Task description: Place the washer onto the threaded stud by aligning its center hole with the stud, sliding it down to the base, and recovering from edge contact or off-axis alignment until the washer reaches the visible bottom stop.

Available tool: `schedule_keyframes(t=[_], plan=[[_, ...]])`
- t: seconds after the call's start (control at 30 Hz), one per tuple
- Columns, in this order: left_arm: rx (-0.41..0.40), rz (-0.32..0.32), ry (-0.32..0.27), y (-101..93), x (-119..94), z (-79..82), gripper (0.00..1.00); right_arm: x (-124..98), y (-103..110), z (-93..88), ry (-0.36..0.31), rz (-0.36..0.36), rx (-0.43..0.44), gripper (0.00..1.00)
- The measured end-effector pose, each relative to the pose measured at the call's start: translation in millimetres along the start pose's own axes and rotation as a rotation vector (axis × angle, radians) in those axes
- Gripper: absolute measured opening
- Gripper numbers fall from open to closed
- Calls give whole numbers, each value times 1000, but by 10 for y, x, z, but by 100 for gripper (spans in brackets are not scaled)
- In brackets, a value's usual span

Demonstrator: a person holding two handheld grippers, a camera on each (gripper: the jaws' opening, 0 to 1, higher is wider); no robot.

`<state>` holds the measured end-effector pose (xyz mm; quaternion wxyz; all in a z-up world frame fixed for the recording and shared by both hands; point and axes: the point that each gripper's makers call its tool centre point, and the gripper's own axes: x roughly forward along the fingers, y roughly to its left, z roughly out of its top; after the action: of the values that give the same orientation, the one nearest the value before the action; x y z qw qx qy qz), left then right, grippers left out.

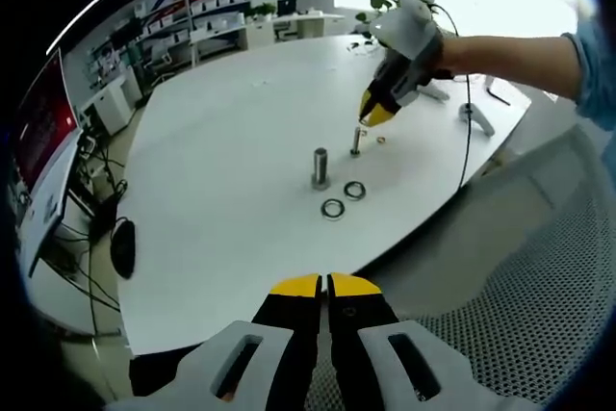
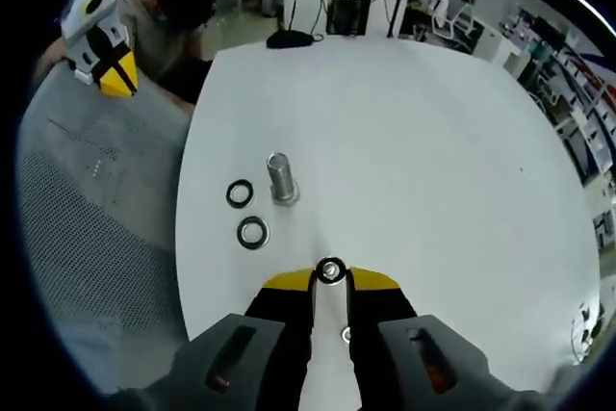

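1. Washer, a small silver metal ring [image 2: 330,269], is sitting at lower centre of the right gripper view, pinched between the yellow tips of the right gripper [image 2: 330,276], whose jaws are clenching on it.
2. In the left gripper view, that gripper is hovering in the upper right, tips just over a thin threaded metal stud [image 1: 355,140]; whether the ring's hole is meeting the stud top is too small to tell.
3. Nearby, a thicker upright grey metal cylinder [image 1: 320,167] is standing left of the stud, with two dark flat rings [image 1: 344,199] lying just below it on the white tabletop [image 1: 221,161].
4. Left gripper [image 1: 322,286] is idling at bottom centre of its own view, jaws closed on nothing, well apart from the parts.
5. Likely risk: an off-axis approach could be catching the ring's edge on the threads, tilting it or popping it free.
6. Table edge is running close below the rings, so a dropped ring could be rolling off; open white surface is lying toward the upper left.
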<state>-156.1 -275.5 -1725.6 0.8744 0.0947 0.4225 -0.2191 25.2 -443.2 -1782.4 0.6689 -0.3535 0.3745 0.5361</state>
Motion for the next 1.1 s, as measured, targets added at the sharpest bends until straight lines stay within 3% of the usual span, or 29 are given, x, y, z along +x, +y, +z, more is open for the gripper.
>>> schedule_keyframes(t=[0.4,1.1], plan=[[1,-1,4,0,2,-2,0,120,-41,-43,84,33,-49,14],[7,-7,24,-15,7,-39,0,316,-2,-140,163,54,-85,14]])
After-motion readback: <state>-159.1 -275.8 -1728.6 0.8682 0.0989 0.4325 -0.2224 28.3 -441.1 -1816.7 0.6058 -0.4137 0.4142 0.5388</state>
